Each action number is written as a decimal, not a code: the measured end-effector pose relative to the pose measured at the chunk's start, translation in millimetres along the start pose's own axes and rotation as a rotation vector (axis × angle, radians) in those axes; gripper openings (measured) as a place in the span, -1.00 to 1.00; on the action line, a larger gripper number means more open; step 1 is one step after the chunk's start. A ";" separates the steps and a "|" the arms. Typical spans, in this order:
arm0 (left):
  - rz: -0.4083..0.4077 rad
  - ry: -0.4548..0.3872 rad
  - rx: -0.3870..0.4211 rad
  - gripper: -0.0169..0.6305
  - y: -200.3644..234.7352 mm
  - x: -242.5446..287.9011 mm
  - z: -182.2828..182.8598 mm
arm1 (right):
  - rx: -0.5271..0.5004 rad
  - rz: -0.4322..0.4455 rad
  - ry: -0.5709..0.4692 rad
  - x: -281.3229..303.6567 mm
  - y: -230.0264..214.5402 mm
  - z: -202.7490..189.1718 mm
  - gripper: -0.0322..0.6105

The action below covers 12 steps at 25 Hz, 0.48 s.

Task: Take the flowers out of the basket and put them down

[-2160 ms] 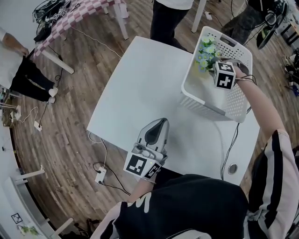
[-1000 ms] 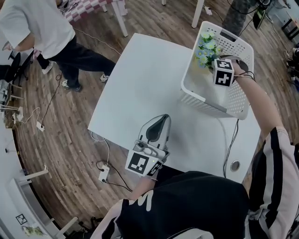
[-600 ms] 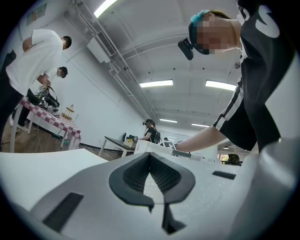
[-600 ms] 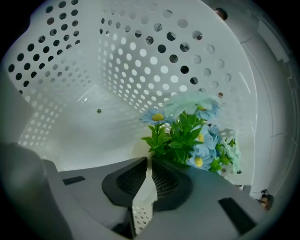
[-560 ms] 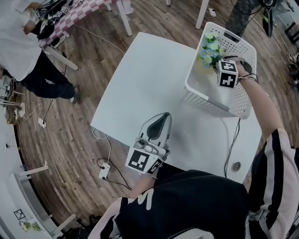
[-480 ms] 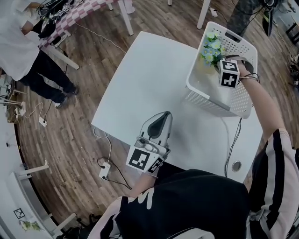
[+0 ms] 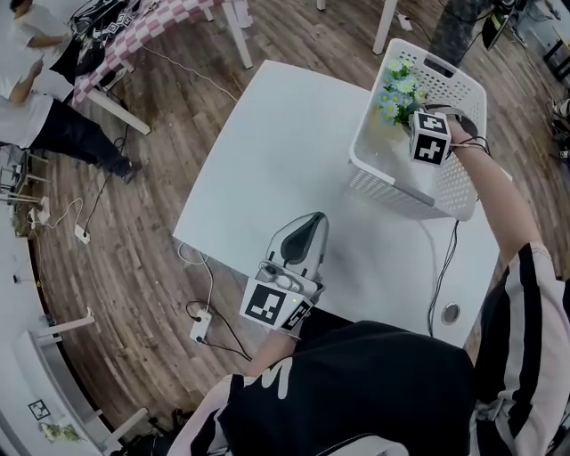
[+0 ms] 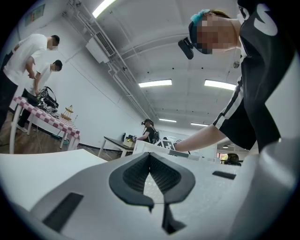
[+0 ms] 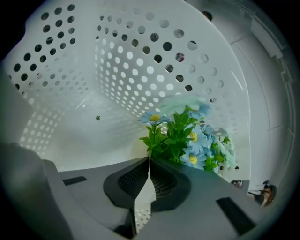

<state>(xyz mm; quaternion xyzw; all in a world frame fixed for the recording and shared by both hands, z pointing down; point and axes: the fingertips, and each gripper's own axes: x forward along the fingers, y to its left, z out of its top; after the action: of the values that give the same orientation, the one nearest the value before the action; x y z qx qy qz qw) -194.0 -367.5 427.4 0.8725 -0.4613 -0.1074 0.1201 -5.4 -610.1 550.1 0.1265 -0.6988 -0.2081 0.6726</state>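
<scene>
A white perforated basket (image 7: 392, 191) sits at the upper right of the head view, on the far right corner of a white worktop (image 7: 285, 151). The flowers (image 7: 396, 92) lie inside it, against its upper left wall: a small bunch of pale blue blooms with yellow centres and green leaves.

The right claw (image 9: 149, 161) reaches down into the basket from the right of the frame, its marker cube (image 7: 430, 136) just right of the bunch. In the right gripper view its jaws have just been closing and are now clenched. The tips meet on the foot of the flowers (image 9: 187, 136), and the leaves spring straight from the point where they touch. Lower down, a thin gap between the pads shows only the dotted basket floor. The basket's holed wall (image 9: 131, 56) curves round behind the bunch, which fills the centre right of that view.

The left claw (image 8: 150, 157) lies level at the lower middle of the head view, over the near edge of the worktop, well apart from the basket. Its jaws are clenched tip to tip with nothing between them.

A dark cable (image 7: 441, 276) runs over the worktop's lower right part. On the wooden floor (image 7: 134, 249) at the upper left a person (image 7: 36, 116) bends beside a table with a checked cloth (image 7: 151, 18).
</scene>
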 end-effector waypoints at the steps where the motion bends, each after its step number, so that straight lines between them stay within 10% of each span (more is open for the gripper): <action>1: 0.002 0.000 -0.001 -0.93 0.8 -0.1 -0.6 | 0.019 0.013 -0.008 -1.1 0.0 0.6 -0.84; 9: 0.007 0.001 -0.006 -0.93 3.4 2.6 -3.1 | 0.038 0.124 -0.011 -5.1 5.9 -0.4 -0.82; 12: 0.007 0.001 -0.010 -0.93 6.5 2.6 -2.4 | 0.008 0.173 0.000 -4.8 16.7 1.0 -0.48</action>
<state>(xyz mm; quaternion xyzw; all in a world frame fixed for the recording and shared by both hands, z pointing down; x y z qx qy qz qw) -197.0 -372.9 431.5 0.8703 -0.4639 -0.1086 0.1249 -4.4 -593.0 553.5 0.0682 -0.7079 -0.1462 0.6877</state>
